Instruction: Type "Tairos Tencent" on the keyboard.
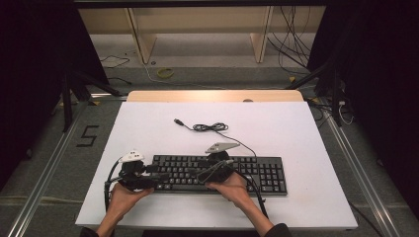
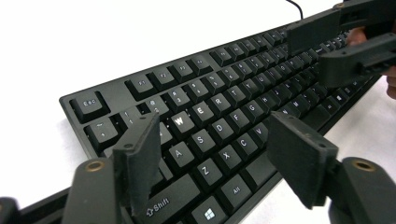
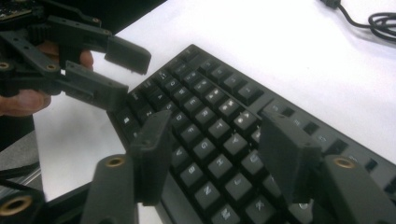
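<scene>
Resting flat on the counter [image 1: 296, 128], keyboard [image 1: 257, 173] appears placed; left gripper [image 2: 219, 154] and right gripper [image 3: 219, 154] fingers wide open, empty; cable [image 1: 210, 127] at 12 o'clock remains loose.

My right gripper [image 1: 210, 174] and hand cover some middle keys of the keyboard [image 1: 257, 174] (legends there too small to read from above).

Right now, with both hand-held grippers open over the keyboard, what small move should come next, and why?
Probably lift both clear. The left hand-held gripper and right hand-held gripper stand open above the keys, gripping nothing, and the keyboard lies flat on the table, apparently already set down.
</scene>
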Tool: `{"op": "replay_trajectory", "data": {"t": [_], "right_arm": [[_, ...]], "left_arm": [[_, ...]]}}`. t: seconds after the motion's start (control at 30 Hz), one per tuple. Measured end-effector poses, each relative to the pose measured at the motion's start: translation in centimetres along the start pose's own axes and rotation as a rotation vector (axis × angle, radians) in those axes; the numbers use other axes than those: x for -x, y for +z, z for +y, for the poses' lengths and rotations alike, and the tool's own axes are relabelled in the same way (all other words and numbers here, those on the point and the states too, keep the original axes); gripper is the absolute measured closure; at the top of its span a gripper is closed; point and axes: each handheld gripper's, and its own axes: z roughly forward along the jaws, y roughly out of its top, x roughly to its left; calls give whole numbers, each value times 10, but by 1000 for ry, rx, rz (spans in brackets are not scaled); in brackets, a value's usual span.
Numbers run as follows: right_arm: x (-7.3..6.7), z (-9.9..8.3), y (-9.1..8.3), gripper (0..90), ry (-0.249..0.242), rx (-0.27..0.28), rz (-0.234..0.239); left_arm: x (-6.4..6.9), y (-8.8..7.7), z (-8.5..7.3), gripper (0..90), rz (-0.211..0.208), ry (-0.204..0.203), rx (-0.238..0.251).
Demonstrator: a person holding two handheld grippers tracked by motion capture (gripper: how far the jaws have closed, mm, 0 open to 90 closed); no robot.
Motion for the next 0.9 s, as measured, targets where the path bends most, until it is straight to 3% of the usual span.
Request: {"op": "replay_trajectory", "data": {"t": [0.3, 0.5, 0.77, 0.9], "right_arm": [[3, -9, -12, 392, 6, 12, 3], [3, -13, -18, 383, -1, 16, 12], [4, -15, -21, 367, -3, 15, 10], [2, -16, -22, 353, -11, 17, 20]], "left_arm": [[1, 4, 5, 271, -20, 0, 18], [1, 8, 9, 274, -21, 8, 16], [-1, 11, 12, 316, -18, 14, 11], [-1, 13, 15, 385, -14, 16, 4]]}}
